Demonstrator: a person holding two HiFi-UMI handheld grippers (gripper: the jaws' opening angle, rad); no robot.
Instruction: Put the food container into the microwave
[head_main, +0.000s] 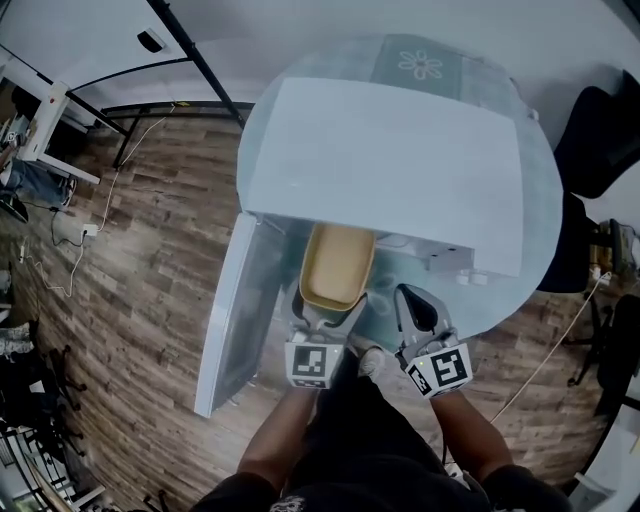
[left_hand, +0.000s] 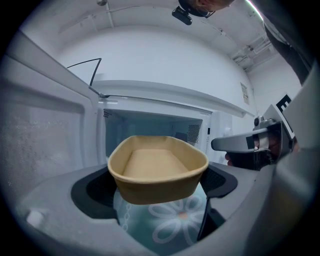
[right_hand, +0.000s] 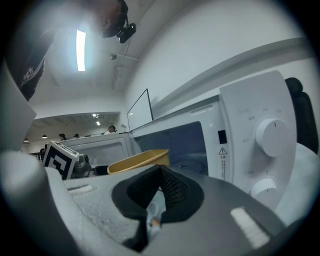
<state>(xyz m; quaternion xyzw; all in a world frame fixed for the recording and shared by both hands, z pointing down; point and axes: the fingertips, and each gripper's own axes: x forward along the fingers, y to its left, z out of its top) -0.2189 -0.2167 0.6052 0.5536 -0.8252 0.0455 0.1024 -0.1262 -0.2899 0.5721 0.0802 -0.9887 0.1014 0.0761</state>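
Note:
A tan, empty food container (head_main: 337, 264) (left_hand: 156, 169) (right_hand: 138, 161) is held level in front of the open white microwave (head_main: 395, 165) (left_hand: 155, 125) (right_hand: 250, 135). My left gripper (head_main: 322, 325) (left_hand: 156, 197) is shut on the container's near end, and its far end reaches the oven's mouth. My right gripper (head_main: 418, 318) (right_hand: 159, 187) hovers just right of it, shut and empty, in front of the control panel with two knobs (right_hand: 272, 137).
The microwave door (head_main: 232, 310) (left_hand: 40, 135) swings out to the left. The oven stands on a round glass table with a daisy-print mat (head_main: 420, 65) (left_hand: 175, 225). Wooden floor (head_main: 140, 260) lies to the left and dark chairs (head_main: 605, 130) to the right.

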